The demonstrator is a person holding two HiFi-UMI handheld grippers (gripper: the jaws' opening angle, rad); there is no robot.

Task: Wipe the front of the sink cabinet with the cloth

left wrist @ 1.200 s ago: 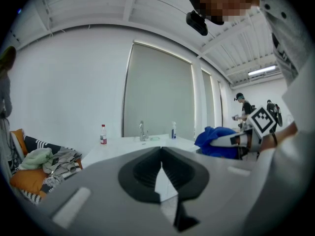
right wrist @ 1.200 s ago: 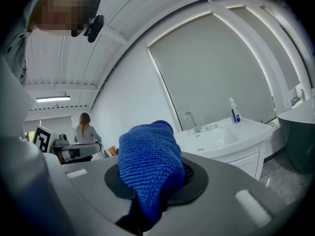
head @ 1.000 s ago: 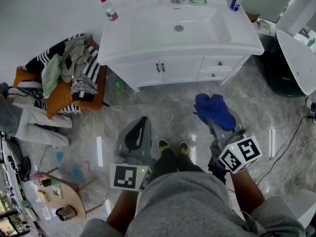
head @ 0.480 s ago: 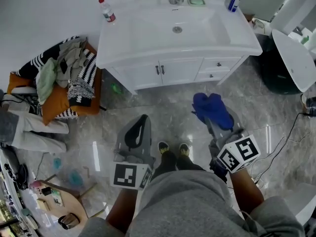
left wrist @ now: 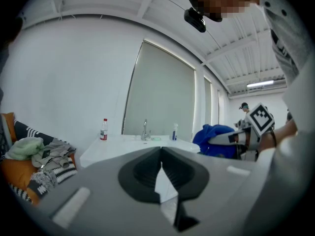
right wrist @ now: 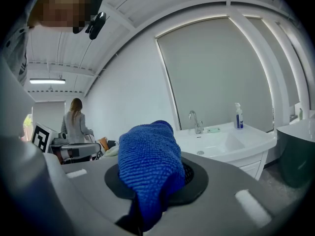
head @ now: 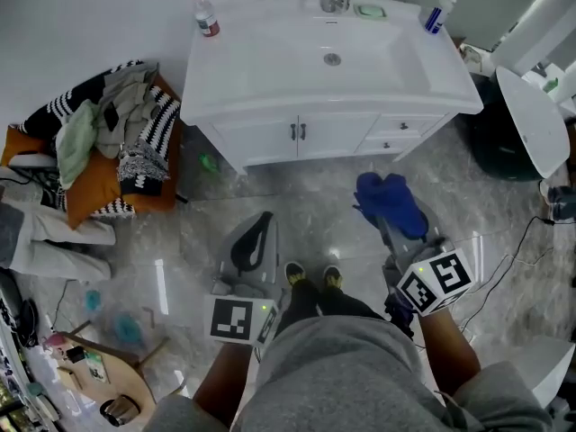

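bunched blue cloth (right wrist: 150, 168) in right tool (head: 389, 207)

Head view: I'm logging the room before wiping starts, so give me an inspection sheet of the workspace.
Surface: cabinet front, doors and drawers shut.
Job's things: cloth held clear of the cabinet.
Clutter: clothes pile left of cabinet; bottle and spray bottle on sink top.
Grippers: left gripper shut, empty; right gripper shut on cloth.
Cables: cable loose on floor at right.
Surroundings: toilet at right; person standing in right gripper view.
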